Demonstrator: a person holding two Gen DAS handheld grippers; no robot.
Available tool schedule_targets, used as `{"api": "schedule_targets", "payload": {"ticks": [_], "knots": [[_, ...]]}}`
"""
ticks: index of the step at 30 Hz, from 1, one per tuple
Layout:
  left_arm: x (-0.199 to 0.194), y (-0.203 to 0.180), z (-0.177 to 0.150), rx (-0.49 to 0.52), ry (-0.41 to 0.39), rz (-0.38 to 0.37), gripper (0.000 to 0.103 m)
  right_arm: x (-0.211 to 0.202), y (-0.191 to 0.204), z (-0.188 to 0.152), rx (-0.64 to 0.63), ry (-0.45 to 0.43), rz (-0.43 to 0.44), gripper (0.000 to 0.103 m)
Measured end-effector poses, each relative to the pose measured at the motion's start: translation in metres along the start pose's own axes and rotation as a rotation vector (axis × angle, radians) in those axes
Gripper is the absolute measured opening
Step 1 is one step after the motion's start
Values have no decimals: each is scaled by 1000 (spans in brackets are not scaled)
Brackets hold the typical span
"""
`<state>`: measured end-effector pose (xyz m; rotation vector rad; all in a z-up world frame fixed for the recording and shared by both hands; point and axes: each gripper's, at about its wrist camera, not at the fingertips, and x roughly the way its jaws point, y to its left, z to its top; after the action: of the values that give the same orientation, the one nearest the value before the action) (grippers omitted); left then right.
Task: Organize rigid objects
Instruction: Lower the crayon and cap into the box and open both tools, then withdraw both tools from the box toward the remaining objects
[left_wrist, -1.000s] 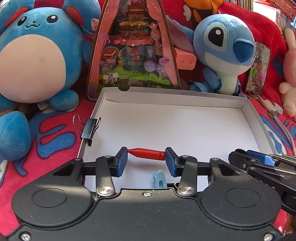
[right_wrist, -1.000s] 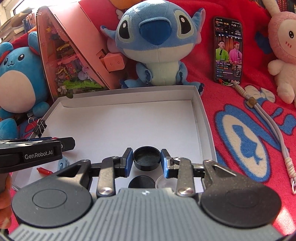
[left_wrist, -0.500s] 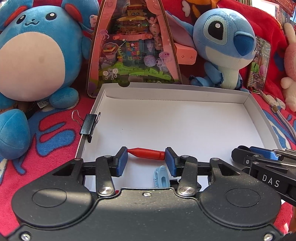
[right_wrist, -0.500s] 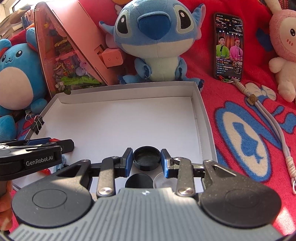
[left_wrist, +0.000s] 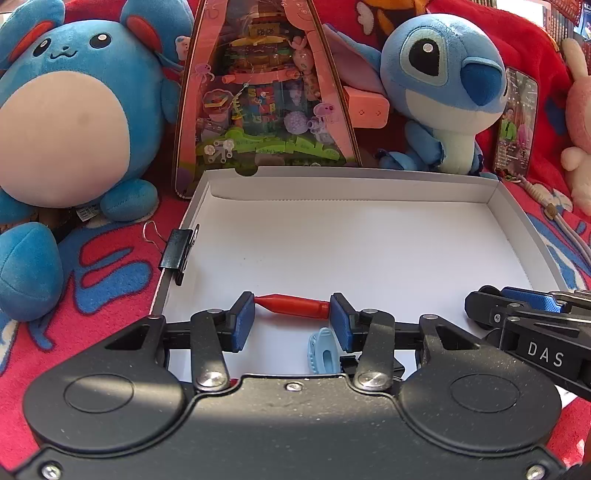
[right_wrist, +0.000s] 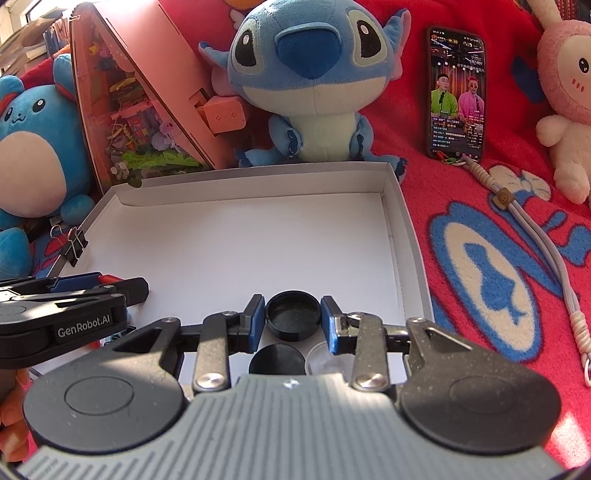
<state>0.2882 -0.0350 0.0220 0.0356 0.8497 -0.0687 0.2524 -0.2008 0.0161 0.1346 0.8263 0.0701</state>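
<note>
Left wrist view: the left gripper (left_wrist: 292, 319) held a red cone-tipped piece (left_wrist: 293, 306) lengthwise, its blue ribbed pads pressed on both ends, low over the near edge of the white cardboard tray (left_wrist: 517, 236). A pale blue plastic clip (left_wrist: 322, 350) lay on the tray floor just under the jaws. A black metal binder clip (left_wrist: 177, 251) gripped the tray's left wall. The step looked like setting the red piece down in the tray; next it would need lowering and a release.

Right wrist view: the right gripper (right_wrist: 293, 319) was letting go, its jaws opening around a shallow round black cap (right_wrist: 293, 314), hollow side up, resting on the tray (right_wrist: 406, 229); whether the pads still touched it was hard to tell. Behind it lay a second black disc (right_wrist: 276, 360) and a clear round lid (right_wrist: 324, 357). The next move would call for a clean lift away without nudging the smooth, light cap
</note>
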Motion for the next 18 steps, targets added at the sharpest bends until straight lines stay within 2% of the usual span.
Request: {"api": "schedule_targets", "payload": {"ticks": [1, 2, 6, 9, 11, 16, 18], "knots": [[0, 0, 0, 1, 0, 0, 44, 0, 0, 0, 2, -2, 3, 45], [0, 0, 0, 3, 1, 1, 46, -1, -1, 0, 6, -5, 7, 55], [-1, 2, 0, 10, 4, 10, 51, -4, -2, 0, 8, -13, 11, 60], [-7, 4, -1, 8, -12, 13, 57, -10, -3, -1, 6, -37, 12, 68], [-13, 6, -1, 4, -21, 12, 65, -16, -4, -1, 13, -56, 22, 78], [-29, 10, -1, 12, -53, 3, 79, -34, -6, -3, 13, -102, 42, 85], [-39, 11, -3, 19, -68, -10, 80, -42, -6, -5, 2, -122, 43, 87]]}}
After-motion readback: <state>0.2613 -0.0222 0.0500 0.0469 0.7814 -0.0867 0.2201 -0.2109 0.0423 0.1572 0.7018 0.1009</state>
